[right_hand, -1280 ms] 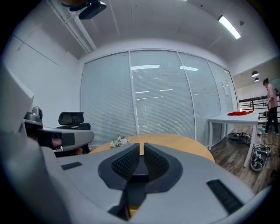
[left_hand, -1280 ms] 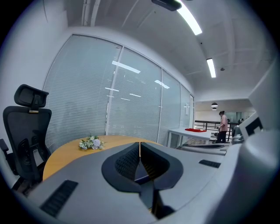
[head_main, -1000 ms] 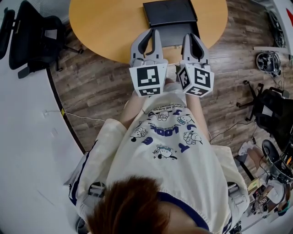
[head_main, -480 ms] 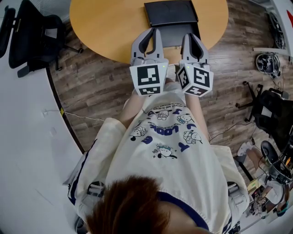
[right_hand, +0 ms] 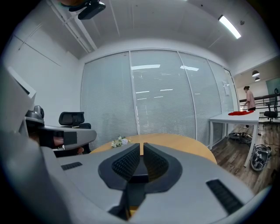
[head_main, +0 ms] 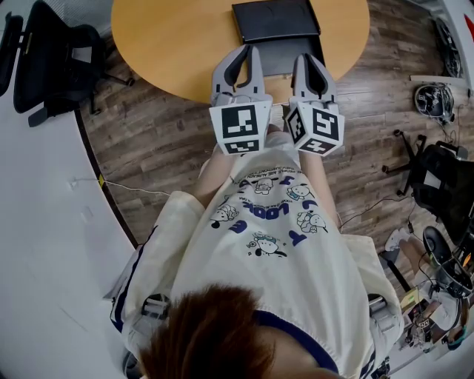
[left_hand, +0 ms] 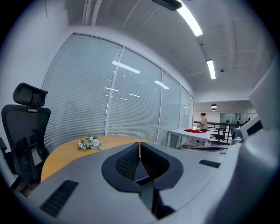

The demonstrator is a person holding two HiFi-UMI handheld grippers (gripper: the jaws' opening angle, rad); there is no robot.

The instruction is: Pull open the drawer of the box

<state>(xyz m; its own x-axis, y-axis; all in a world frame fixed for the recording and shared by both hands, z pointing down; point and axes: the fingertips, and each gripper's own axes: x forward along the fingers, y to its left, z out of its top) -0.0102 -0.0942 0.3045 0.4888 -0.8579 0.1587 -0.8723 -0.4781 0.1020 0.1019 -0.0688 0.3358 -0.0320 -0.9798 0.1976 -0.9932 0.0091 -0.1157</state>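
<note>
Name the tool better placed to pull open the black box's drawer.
Right, probably: the right tool points at the front of the box, the left tool at its left corner. Both are shut.

— How many of each?
— One bench, one box, one bunch of flowers.
— Chairs?
— Two: upper-left chair, right-edge chair.
— Grippers?
— Two: left gripper, right gripper.

The round tabletop looks like smooth, satin, honey-coloured wood. On it, at upper centre, the box is matt black. The floor is dark, grainy wood plank. The left gripper and right gripper are matt grey plastic, their fingers lined with black ribbed pads. The shirt is cream printed cloth.
</note>
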